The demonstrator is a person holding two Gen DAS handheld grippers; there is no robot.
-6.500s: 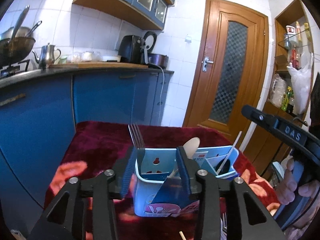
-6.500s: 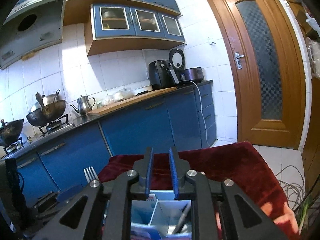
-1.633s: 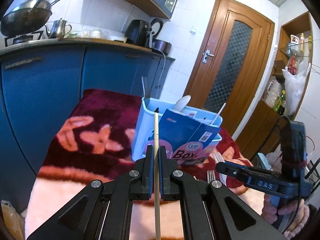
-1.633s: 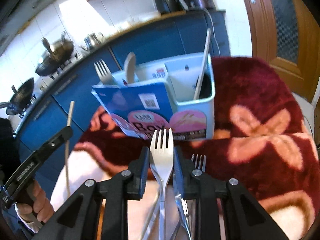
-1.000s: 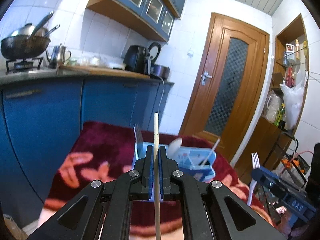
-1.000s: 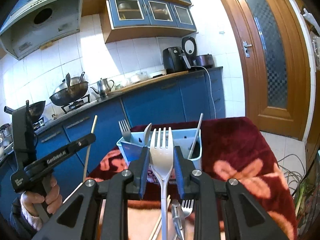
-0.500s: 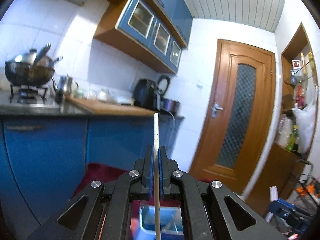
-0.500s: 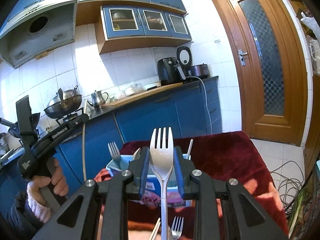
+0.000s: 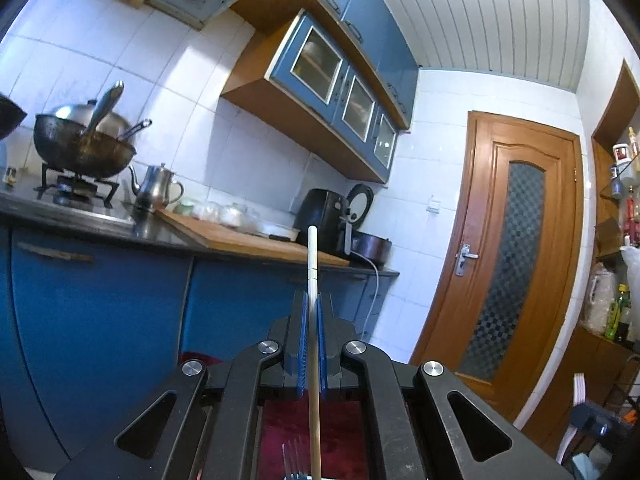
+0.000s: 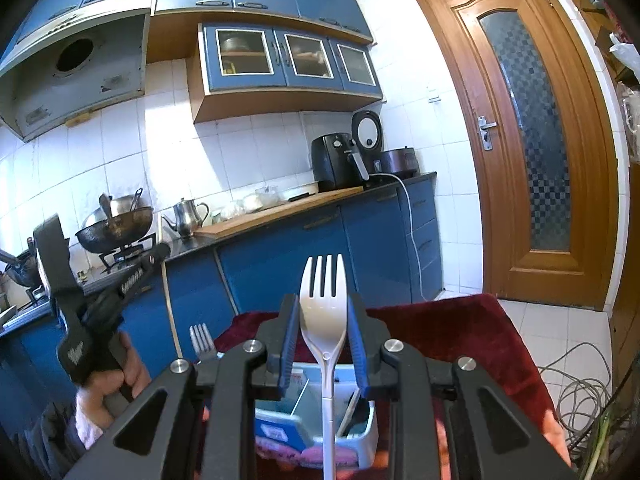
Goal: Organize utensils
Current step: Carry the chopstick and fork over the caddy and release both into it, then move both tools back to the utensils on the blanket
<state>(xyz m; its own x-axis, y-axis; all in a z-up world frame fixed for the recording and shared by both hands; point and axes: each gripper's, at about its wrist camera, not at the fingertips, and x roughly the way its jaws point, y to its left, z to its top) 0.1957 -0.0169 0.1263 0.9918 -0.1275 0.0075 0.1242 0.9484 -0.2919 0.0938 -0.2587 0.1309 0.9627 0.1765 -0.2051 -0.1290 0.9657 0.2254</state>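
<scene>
Here the white plastic fork [image 10: 323, 320] stands upright in the right gripper [image 10: 323, 340], tines up and handle running straight down toward the pale blue utensil box [image 10: 362, 446] on the dark red cloth [image 10: 460, 332]; its long axis is near vertical and its head sits pinched between the blue pads. The wooden chopstick [image 9: 312, 280] is held the same way in the left gripper [image 9: 311, 336], jaws drawn tight on its shaft, its blunt end pointing up toward the counter and its lower part dropping out of the bottom of the left view. Both utensils appear to be in carry, lifted above the box and not yet lowered, so the step in hand looks like the placing one. The next move probably calls for lining each lower end over its proper compartment and lowering it straight, since a tilt could catch a divider. A metal fork [image 10: 202, 340] already stands at the box's left end, its tines also just showing at the bottom of the left view. Which compartment suits each piece cannot be told from here. Beyond are blue cabinets [image 10: 280, 248] and a wooden door [image 10: 532, 140].
</scene>
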